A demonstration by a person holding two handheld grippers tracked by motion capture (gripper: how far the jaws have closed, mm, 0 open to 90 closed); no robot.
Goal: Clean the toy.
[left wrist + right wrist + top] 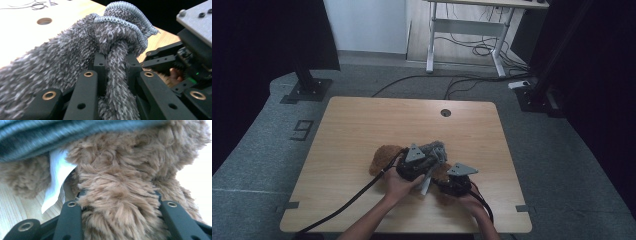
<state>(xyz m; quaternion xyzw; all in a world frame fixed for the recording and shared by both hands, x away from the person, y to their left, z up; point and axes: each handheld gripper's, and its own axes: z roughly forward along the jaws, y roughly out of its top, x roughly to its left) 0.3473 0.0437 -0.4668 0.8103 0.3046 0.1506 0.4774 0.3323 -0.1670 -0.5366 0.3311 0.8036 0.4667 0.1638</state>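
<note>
Bare wooden table, a cable hole toward the top; nothing blocks the work. Low centre of the high view lies the brown teddy bear. Left gripper clamps its grey fuzzy garment; right gripper clamps brown fur beside a white tag.

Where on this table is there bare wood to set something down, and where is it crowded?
Bare wood: the far strip of the table around the round hole, and its left and right sides. It is crowded at near centre, where the left gripper pinches the grey fuzzy garment and the right gripper clamps the brown plush toy.
</note>
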